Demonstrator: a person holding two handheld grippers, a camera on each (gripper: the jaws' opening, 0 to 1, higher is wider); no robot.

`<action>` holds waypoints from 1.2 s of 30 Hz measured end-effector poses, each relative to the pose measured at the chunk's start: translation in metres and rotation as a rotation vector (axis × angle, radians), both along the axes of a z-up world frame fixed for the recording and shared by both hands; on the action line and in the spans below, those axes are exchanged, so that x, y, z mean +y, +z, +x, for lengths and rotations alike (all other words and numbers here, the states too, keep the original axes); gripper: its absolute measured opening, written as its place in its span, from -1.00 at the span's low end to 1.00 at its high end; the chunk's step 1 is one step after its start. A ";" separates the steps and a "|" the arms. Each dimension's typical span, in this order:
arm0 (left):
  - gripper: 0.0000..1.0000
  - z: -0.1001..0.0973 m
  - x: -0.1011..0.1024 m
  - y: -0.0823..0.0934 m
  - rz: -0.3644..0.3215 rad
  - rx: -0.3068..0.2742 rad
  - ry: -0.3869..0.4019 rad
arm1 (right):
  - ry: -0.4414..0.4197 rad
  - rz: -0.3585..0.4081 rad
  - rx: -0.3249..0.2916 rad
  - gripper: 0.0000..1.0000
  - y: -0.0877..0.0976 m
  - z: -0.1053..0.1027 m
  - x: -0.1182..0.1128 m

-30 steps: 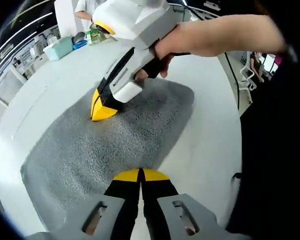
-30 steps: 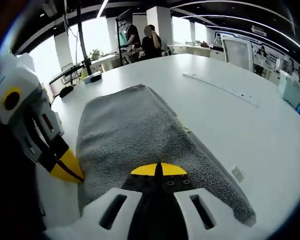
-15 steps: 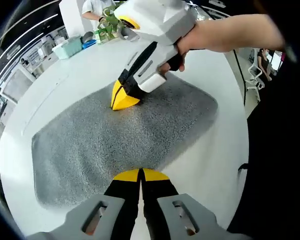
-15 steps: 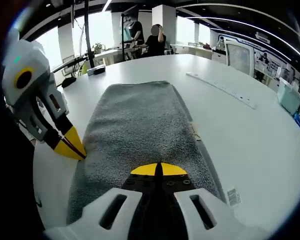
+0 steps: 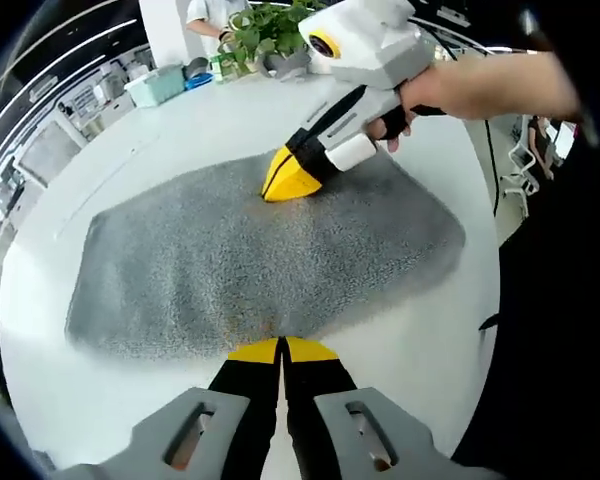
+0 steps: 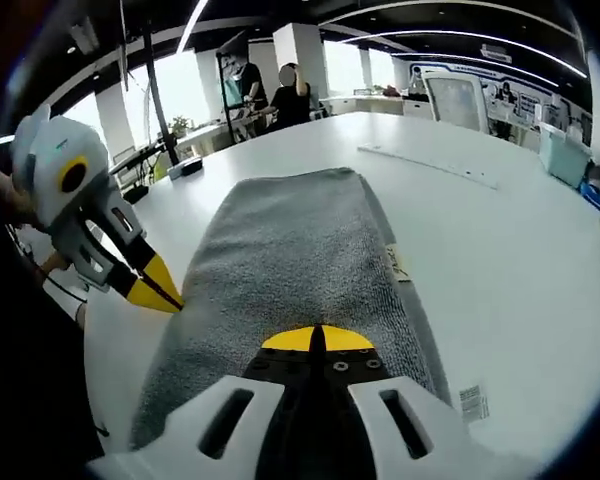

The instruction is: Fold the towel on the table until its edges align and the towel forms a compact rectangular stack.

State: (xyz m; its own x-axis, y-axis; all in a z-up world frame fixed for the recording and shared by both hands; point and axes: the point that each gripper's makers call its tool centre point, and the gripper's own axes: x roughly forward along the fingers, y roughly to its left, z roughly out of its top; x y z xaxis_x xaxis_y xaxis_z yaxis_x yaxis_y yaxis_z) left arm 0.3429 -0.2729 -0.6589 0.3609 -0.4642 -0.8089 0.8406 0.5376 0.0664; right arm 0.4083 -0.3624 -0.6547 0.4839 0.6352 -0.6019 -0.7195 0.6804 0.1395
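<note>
A grey towel (image 5: 270,260) lies flat on the white round table (image 5: 110,150), folded into a long band. My left gripper (image 5: 280,349) is shut, its yellow tips touching the towel's near long edge. My right gripper (image 5: 291,178), held by a hand (image 5: 450,90), comes in from the upper right and rests its shut tips on the towel's far edge. In the right gripper view the towel (image 6: 290,250) runs away from my right gripper (image 6: 316,339), whose shut tips lie on its near end. My left gripper (image 6: 160,293) touches the towel's left edge. No cloth shows between either pair of jaws.
A small label (image 6: 396,263) sticks out of the towel's right edge, and a sticker (image 6: 474,402) lies on the table. A long white strip (image 6: 425,164) lies farther back. A teal box (image 5: 160,84) and plants (image 5: 270,25) stand at the far rim. People (image 6: 285,92) stand beyond the table.
Both views have swung round, so the towel now lies crosswise in the left gripper view. The right gripper's tips have slid from the towel's middle to its far edge. Both grippers stay shut.
</note>
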 end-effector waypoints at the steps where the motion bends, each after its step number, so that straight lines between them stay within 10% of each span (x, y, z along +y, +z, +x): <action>1: -0.98 0.000 0.001 0.000 -0.009 -0.003 0.003 | -0.003 0.002 0.001 -1.00 0.000 0.000 0.000; 21: -0.98 0.001 0.001 0.001 -0.045 0.033 0.052 | -0.079 0.052 0.075 -1.00 0.002 -0.013 -0.004; 25: -0.98 -0.001 0.001 0.004 -0.149 0.107 0.169 | -0.040 0.104 0.056 -1.00 0.022 -0.014 0.005; 30: -0.98 0.001 0.003 0.024 -0.209 0.065 0.195 | -0.099 0.134 0.017 -1.00 0.048 -0.011 -0.008; 33: -0.98 -0.009 -0.024 0.046 -0.382 0.114 0.154 | -0.082 0.091 -0.026 -1.00 0.053 -0.011 -0.015; 36: -0.98 -0.014 -0.042 0.049 -0.383 0.087 0.068 | -0.041 0.018 -0.020 -1.00 0.047 -0.014 -0.014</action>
State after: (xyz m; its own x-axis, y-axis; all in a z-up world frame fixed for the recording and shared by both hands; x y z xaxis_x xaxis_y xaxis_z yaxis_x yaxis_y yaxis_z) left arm 0.3288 -0.3145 -0.6095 0.3392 -0.7157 -0.6106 0.7958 0.5644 -0.2194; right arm 0.3939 -0.3765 -0.6077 0.5215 0.6252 -0.5806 -0.6941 0.7066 0.1375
